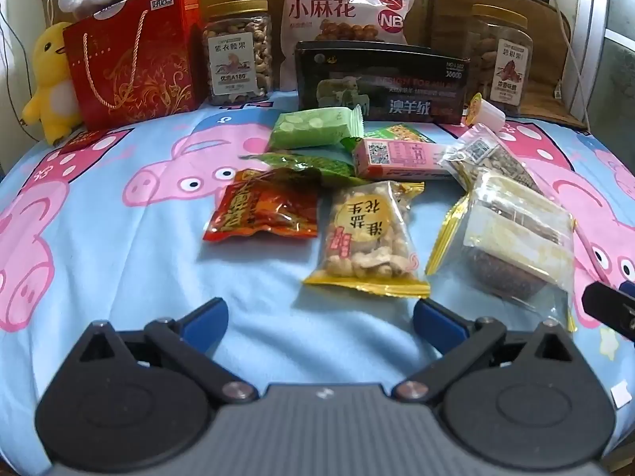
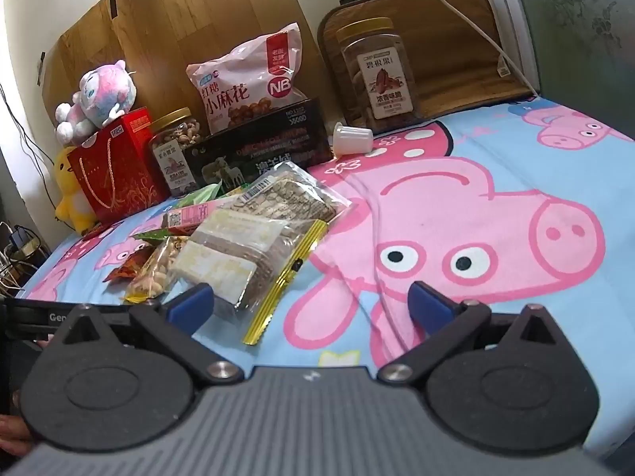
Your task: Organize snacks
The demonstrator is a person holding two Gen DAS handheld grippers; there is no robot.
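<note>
Small snack packets lie in a loose heap on the cartoon-pig bedsheet (image 1: 119, 246). Among them are a red packet (image 1: 264, 208), a yellow-edged peanut packet (image 1: 367, 238), a green packet (image 1: 315, 127), a pink bar (image 1: 401, 158) and a clear cake bag (image 1: 512, 234). My left gripper (image 1: 319, 317) hovers open just in front of the peanut packet, holding nothing. My right gripper (image 2: 309, 303) is open too, with its left finger beside the clear cake bag (image 2: 234, 254). A seed packet (image 2: 289, 194) lies behind that bag.
Along the back stand a red gift box (image 1: 131, 63), a cashew jar (image 1: 238, 53), a pink twist-snack bag (image 1: 343, 4), a black box (image 1: 381, 83) and a pecan jar (image 2: 377, 75). A small white cup (image 2: 351, 139) lies on its side. Plush toys (image 1: 49, 79) sit at the left.
</note>
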